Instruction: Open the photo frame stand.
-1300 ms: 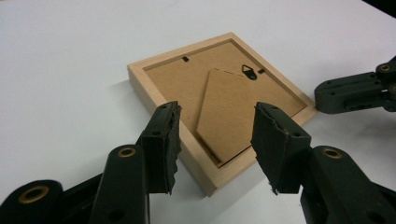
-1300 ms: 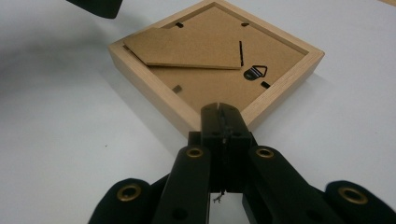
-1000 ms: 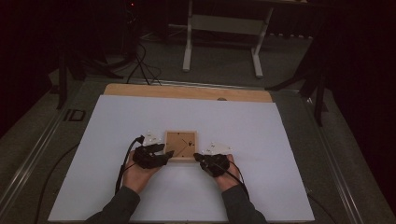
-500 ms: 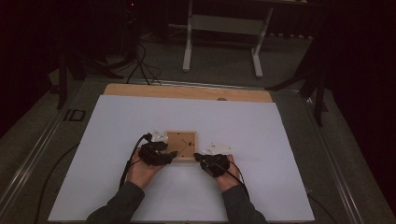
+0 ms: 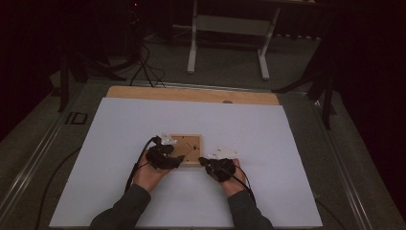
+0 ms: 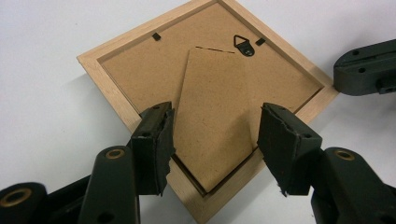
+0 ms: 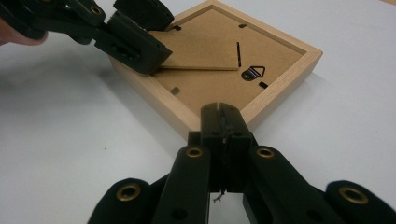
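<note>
A light wooden picture frame [image 5: 190, 142] lies face down on the white table sheet [image 5: 268, 143], its brown backing [image 6: 135, 70] up. A cardboard stand flap [image 6: 215, 107] and a small metal hanger [image 6: 245, 45] sit on the backing. My left gripper [image 6: 212, 140] is open over the frame's near corner, one jaw on each side of the flap, which looks slightly lifted [image 7: 196, 63]. The right gripper [image 7: 223, 119] is shut with nothing between its jaws, its tip at another corner of the frame [image 7: 280, 65]. From above, the left gripper [image 5: 173, 160] and the right gripper [image 5: 207, 163] flank the frame's near edge.
A wooden strip [image 5: 191, 94] runs along the table's far edge. Beyond it on the dark floor stand a white metal stand [image 5: 227, 28] and black cables [image 5: 143, 67]. White sheet stretches wide on both sides of the frame.
The left hand has shifted a little to the right, bringing its open gripper over the frame's near-left corner. The right gripper and the frame have hardly moved.
</note>
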`<move>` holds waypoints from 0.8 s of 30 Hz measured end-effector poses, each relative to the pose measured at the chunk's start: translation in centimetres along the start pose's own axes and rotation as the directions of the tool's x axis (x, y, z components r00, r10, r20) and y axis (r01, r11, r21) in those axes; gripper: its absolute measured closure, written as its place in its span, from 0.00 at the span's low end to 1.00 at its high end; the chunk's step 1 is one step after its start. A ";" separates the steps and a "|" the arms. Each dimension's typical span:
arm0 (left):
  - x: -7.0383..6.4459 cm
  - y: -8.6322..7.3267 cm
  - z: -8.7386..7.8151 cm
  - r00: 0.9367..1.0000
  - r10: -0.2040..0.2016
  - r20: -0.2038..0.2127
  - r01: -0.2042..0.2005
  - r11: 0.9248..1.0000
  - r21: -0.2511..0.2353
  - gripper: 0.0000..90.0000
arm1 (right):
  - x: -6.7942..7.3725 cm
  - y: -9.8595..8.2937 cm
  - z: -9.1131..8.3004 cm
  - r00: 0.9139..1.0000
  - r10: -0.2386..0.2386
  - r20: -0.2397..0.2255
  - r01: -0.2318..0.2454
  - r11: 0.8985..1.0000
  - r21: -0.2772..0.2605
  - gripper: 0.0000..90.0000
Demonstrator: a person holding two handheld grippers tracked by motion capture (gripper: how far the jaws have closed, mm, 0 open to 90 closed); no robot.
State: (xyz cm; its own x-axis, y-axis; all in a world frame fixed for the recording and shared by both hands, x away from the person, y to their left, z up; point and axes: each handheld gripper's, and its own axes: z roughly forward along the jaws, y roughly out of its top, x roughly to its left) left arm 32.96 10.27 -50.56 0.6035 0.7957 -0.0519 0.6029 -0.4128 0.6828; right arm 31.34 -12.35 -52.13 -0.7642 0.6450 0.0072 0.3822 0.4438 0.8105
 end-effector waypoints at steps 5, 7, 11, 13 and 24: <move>-0.1 0.2 0.1 0.999 0.025 -0.021 -0.024 0.999 0.021 0.55 | 0.0 0.0 0.0 1.000 0.000 0.000 0.000 1.000 -0.001 0.99; -0.2 0.6 0.2 0.999 0.045 -0.027 -0.044 0.998 0.053 0.56 | 0.0 0.0 0.0 1.000 -0.004 0.002 0.004 1.000 -0.002 0.99; -0.2 1.1 0.1 0.999 0.050 -0.022 -0.049 0.996 0.075 0.56 | 0.0 0.0 0.0 1.000 -0.004 0.002 0.004 1.000 -0.002 0.99; -0.2 1.3 -0.1 0.998 0.055 -0.023 -0.053 0.996 0.071 0.56 | 0.0 0.0 0.0 1.000 -0.004 0.001 0.004 1.000 -0.001 0.99; -0.2 1.9 -0.9 0.999 0.028 -0.016 -0.027 0.999 0.021 0.56 | 0.0 0.0 0.0 1.000 -0.004 0.001 0.004 1.000 -0.003 0.99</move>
State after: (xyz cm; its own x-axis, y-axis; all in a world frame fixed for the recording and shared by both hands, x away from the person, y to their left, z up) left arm 33.52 9.70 -48.59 0.6117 0.7908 -0.0213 0.5968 -0.4436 0.6686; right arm 31.33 -12.37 -52.16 -0.7650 0.6440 0.0035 0.3781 0.4446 0.8120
